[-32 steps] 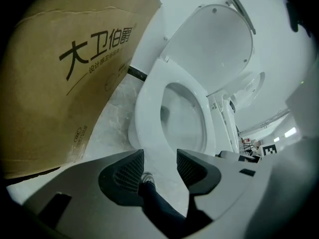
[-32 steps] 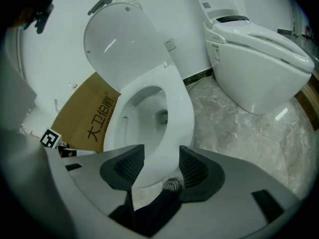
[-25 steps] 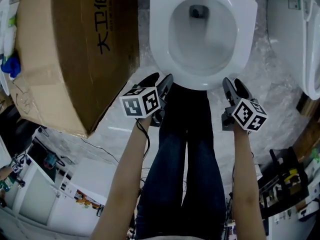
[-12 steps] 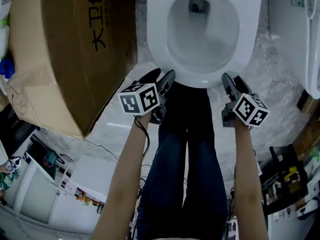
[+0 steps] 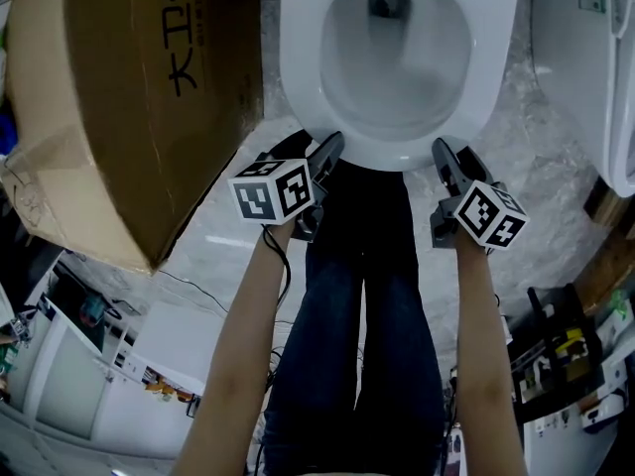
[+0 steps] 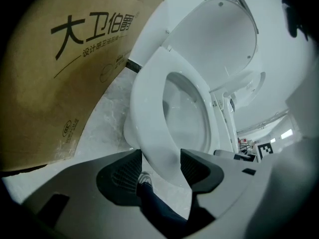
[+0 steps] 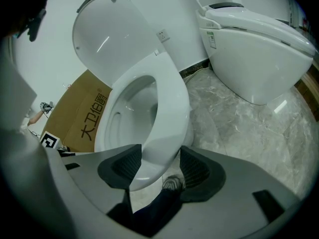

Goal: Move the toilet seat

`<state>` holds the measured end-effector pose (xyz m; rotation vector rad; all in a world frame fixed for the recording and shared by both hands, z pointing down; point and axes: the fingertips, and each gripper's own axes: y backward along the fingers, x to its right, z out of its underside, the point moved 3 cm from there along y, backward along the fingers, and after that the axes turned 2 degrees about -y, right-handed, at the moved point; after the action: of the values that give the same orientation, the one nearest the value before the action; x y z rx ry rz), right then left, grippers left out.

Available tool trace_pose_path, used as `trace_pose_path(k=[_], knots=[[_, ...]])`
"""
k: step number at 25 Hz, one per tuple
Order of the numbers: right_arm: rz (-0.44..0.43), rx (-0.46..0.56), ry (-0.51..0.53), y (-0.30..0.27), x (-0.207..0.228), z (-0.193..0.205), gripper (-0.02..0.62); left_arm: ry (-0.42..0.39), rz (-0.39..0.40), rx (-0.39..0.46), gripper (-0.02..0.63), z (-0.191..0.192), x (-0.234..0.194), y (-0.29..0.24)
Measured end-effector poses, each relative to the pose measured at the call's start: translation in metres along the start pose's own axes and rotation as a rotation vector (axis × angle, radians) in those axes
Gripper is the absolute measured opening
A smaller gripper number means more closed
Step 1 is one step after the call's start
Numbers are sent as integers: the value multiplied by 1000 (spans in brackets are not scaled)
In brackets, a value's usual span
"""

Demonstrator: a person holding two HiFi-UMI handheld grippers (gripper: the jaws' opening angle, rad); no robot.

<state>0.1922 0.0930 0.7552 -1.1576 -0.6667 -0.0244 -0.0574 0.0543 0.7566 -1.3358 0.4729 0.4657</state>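
The left claw (image 5: 316, 151) is released, its jaws just opened, with the seat's (image 5: 395, 155) front rim between them unpinched. The right claw (image 5: 452, 159) gapes likewise. The seat lies down just ahead. Judged step: approach. Next, probably clench on the rim and lift.

The toilet seat (image 5: 298, 67) is white. Left of it, the cardboard box (image 5: 129, 97) is brown with black print. Around it, the floor (image 5: 536, 167) is marbled grey-white. The left gripper (image 5: 316, 147) and right gripper (image 5: 453, 157) carry cubes with black-and-white square markers.
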Motion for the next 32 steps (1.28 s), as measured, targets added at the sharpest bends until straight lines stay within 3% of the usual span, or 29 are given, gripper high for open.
trace_pose_path(k=[15, 24, 32], knots=[[23, 12, -52, 0, -2, -1, 253, -16, -3, -4, 247, 1, 2, 1], [4, 23, -52, 18, -13, -7, 243, -83, 31, -7, 245, 0, 11, 17], [-8, 49, -44, 41, -25, -14, 242, -74, 84, 28, 245, 0, 30, 37]])
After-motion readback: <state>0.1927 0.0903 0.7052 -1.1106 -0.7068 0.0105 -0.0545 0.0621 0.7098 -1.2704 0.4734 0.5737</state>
